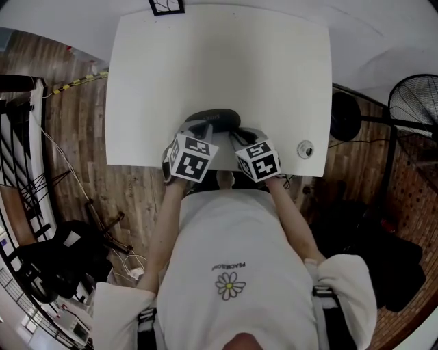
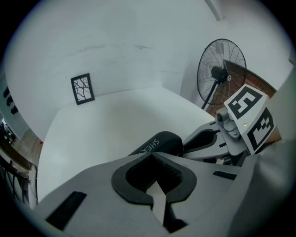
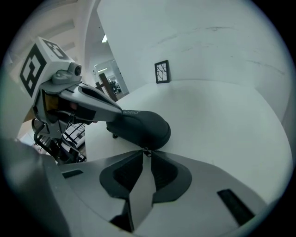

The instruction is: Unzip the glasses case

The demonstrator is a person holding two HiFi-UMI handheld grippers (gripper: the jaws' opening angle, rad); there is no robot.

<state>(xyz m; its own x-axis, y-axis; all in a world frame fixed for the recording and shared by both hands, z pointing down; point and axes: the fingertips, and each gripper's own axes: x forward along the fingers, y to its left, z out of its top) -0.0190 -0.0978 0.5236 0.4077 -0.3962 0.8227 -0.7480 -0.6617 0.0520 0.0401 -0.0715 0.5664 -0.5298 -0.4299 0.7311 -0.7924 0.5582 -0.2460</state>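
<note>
Black glasses case [image 2: 159,143] lettered "SHEK" lies on the white worktop [image 1: 226,68] — left hand-held gripper [image 2: 150,156] pinched shut on its end, right hand-held gripper [image 3: 147,155] clamped on the zipper pull [image 3: 146,152] — framed picture [image 2: 82,89] beyond both

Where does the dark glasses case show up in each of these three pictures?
Head view: the glasses case lies mid-picture, at the near edge of the white table.
Left gripper view: the glasses case is at centre, just beyond the jaws.
Right gripper view: the glasses case is left of centre, just beyond the jaws.
Shared landmark: the black-framed picture at the table's far edge.
</note>
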